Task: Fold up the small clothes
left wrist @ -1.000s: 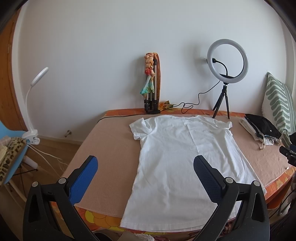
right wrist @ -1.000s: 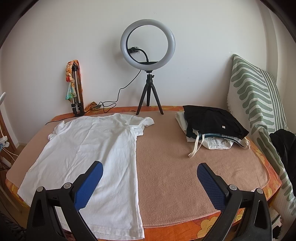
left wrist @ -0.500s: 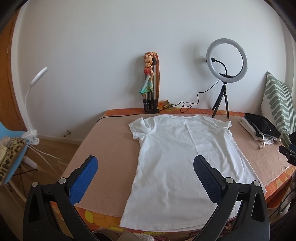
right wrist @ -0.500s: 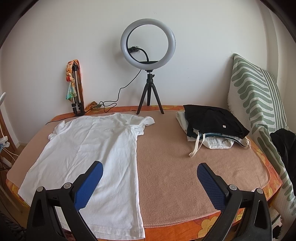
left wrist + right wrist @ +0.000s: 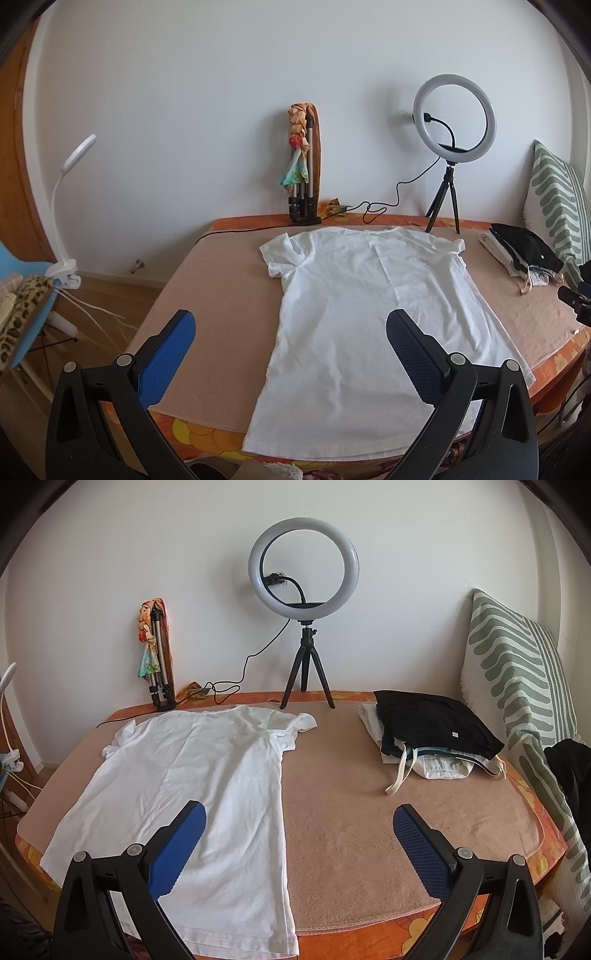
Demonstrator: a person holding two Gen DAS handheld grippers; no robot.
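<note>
A plain white wall (image 5: pixel 221 110) backs the tan-covered surface (image 5: pixel 351 794); a round white ring light on a black tripod (image 5: pixel 303 568) stands there, above a wooden floor (image 5: pixel 110 295).

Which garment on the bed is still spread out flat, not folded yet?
The white T-shirt, lying open with its hem at the near edge. The black garment tops a folded stack by the striped pillow.

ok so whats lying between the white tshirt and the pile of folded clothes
Nothing: in the right wrist view, only bare tan blanket separates the white T-shirt from the clothes pile.
</note>
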